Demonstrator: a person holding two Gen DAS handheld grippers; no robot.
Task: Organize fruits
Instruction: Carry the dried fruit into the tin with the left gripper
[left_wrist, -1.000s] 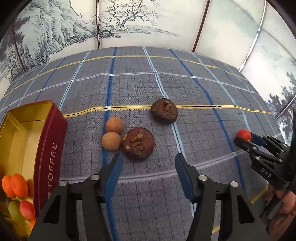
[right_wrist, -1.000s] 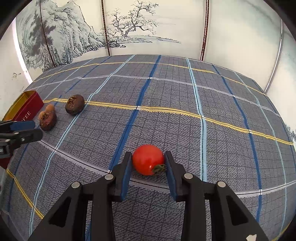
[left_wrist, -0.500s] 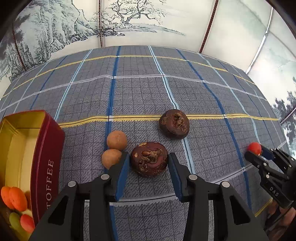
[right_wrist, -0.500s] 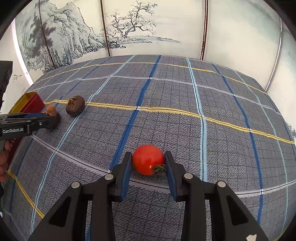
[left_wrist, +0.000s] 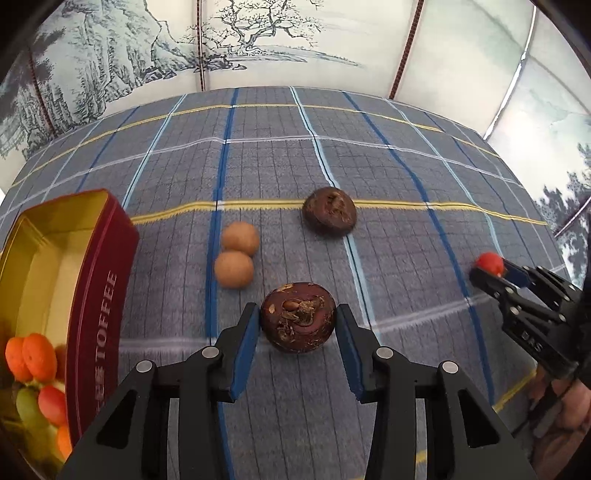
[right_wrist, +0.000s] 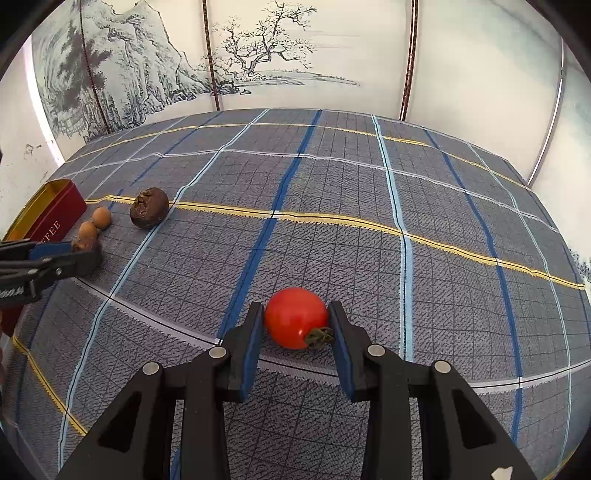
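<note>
My left gripper is shut on a dark brown water chestnut, the blue pads touching both its sides, low over the cloth. A second dark chestnut lies further back. Two tan round fruits lie side by side to its left. My right gripper is shut on a red cherry tomato; it also shows in the left wrist view. The red toffee tin at the left holds several orange, red and green fruits.
A blue-grey plaid cloth covers the table. Painted white screen panels stand close behind and to the right. The tin and the left gripper show at the left edge of the right wrist view.
My left gripper moved forward around the near dark chestnut and closed on it. The right gripper stayed still, holding the tomato.
</note>
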